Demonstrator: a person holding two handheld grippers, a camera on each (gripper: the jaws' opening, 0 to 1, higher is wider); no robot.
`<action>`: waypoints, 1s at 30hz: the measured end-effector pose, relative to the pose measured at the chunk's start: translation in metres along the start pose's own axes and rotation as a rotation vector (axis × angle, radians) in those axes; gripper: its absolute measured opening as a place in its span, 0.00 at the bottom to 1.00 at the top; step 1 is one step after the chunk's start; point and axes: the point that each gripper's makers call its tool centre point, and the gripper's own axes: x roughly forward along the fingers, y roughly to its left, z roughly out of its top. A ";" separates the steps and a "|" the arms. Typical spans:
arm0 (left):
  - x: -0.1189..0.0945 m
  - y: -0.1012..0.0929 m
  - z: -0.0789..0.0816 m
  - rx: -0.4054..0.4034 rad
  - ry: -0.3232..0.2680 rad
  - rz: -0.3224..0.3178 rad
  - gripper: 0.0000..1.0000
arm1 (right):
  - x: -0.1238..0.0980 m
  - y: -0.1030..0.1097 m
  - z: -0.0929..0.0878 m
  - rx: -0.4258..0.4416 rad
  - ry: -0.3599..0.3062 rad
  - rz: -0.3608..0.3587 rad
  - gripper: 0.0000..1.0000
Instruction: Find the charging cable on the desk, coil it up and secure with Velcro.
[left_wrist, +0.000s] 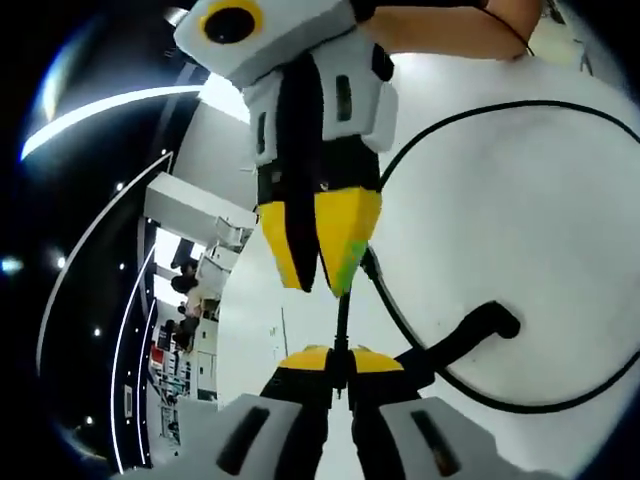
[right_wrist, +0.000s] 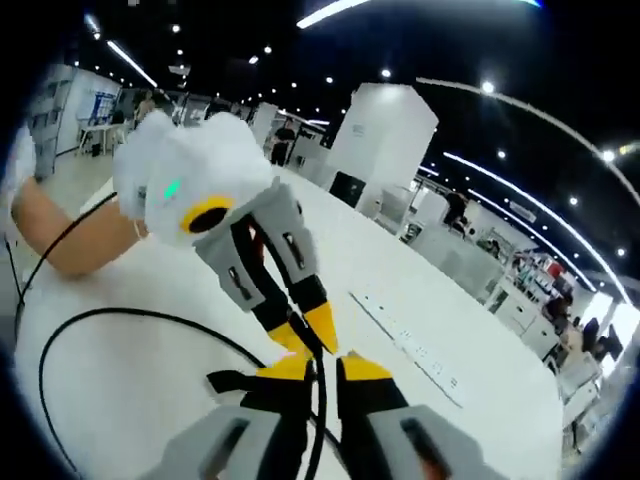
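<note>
The charging cable (left_wrist: 470, 115), one black cord, lies on the white table (left_wrist: 520, 240) in a single wide, loose loop, sweeping in the left gripper view from about 12 o'clock round through 3 o'clock to 5 o'clock. A thicker black end piece (left_wrist: 478, 325), a plug or the Velcro tab, I cannot tell which, lies inside that loop at about 4 o'clock. From the loop a strand rises off the table to the middle of the view, where both grippers meet on it.

The left gripper (left_wrist: 340, 362), at 6 o'clock in its own view, has its jaws clenched on the strand. The right gripper (left_wrist: 318, 272) comes down from 12 o'clock with its yellow jaws nearly together and the cord running from their tips; it appears to pinch the cord too. In the right gripper view its own jaws (right_wrist: 322, 368) stand at 6 o'clock with the cord between them, the left gripper (right_wrist: 305, 335) meeting them from 10 o'clock.

By my judgement the task is early: the cable is found and gripped, with one rough loop formed. Tight coiling and the Velcro fastening remain.

Count: one cable, one loop, two grippers, one table.
</note>
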 end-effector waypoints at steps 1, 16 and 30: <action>-0.001 -0.001 -0.002 -0.003 0.001 -0.002 0.07 | -0.006 -0.010 0.006 0.042 -0.046 -0.027 0.11; -0.008 -0.010 -0.030 -0.093 0.055 -0.050 0.08 | 0.052 -0.018 -0.104 0.172 0.286 -0.092 0.03; -0.039 -0.035 -0.102 -0.284 0.201 -0.085 0.07 | 0.049 -0.012 -0.118 0.121 0.351 -0.066 0.03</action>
